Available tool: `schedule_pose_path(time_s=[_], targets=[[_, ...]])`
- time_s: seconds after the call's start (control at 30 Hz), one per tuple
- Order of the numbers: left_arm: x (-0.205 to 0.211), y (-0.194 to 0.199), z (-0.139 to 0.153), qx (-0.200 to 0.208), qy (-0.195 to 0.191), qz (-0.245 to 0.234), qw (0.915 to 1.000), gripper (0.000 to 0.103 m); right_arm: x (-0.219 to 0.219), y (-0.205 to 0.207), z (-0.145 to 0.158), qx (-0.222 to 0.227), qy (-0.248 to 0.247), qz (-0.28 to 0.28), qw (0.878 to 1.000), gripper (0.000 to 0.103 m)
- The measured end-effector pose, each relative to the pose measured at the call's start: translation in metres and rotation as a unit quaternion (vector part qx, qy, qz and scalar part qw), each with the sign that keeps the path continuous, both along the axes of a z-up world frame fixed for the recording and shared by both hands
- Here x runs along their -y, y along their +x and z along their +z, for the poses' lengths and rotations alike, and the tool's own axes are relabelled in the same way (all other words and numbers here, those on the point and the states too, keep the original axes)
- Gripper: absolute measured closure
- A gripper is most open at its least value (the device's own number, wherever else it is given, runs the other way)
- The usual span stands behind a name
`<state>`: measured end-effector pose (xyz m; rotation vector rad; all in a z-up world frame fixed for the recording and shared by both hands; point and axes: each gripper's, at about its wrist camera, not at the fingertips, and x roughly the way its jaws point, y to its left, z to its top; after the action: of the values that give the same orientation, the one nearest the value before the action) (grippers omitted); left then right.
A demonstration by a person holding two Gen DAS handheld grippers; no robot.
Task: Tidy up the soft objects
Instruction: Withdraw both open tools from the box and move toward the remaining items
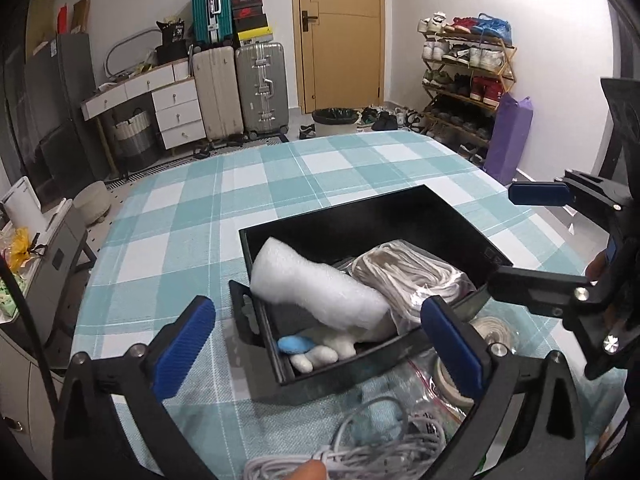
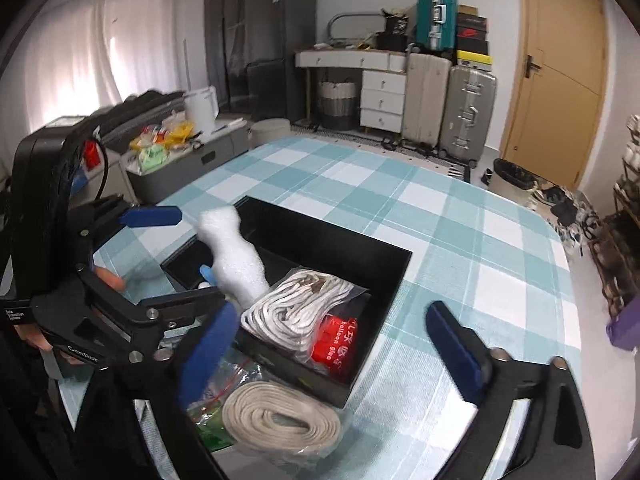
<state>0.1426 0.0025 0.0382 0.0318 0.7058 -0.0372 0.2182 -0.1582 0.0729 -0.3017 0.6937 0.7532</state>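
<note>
A black box (image 1: pixel 460 216) (image 2: pixel 384 276) stands on the checked tablecloth. In it lie a white foam roll (image 1: pixel 316 292) (image 2: pixel 234 256), a bagged white rope (image 1: pixel 412 276) (image 2: pixel 296 308), a red balloon-glue packet (image 2: pixel 338 346) and a small blue-and-white toy (image 1: pixel 308 350). My left gripper (image 1: pixel 320 344) is open just in front of the box's near wall, empty. My right gripper (image 2: pixel 332 344) is open over the box's near corner, empty; it also shows in the left wrist view (image 1: pixel 516 236). A bagged beige strap coil (image 2: pixel 276 420) (image 1: pixel 492 332) and a white cable bundle (image 1: pixel 360 452) lie on the table before the box.
A table (image 1: pixel 224 216) with a teal checked cloth carries everything. Clear plastic bags (image 2: pixel 224 392) lie beside the strap. Suitcases (image 1: pixel 260 88), drawers, a door, a shoe rack (image 1: pixel 464 76) and a grey bin (image 2: pixel 188 164) stand around the room.
</note>
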Motion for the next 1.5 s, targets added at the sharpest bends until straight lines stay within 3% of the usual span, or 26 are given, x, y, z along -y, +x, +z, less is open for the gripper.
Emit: schedule_pose_path(time_s=[0.53,1.03,1.5], targets=[[-0.024,-0.052,-0.004,0.010,-0.021,0.029,0.9993,0.000,0.037,-0.031,-0.020,-0.055,0.051,-0.038,0.996,0.001],[-0.020,-0.073,-0.008,0.037,-0.011,0.039,0.9985,0.000,0.025,-0.059,-0.031,-0.044,0.030,0.022,0.998,0.000],[-0.025,-0.081,-0.023,0.003,-0.013,0.041,0.9991,0.000,0.017,-0.057,-0.038,-0.063,0.017,0.023,0.998,0.000]])
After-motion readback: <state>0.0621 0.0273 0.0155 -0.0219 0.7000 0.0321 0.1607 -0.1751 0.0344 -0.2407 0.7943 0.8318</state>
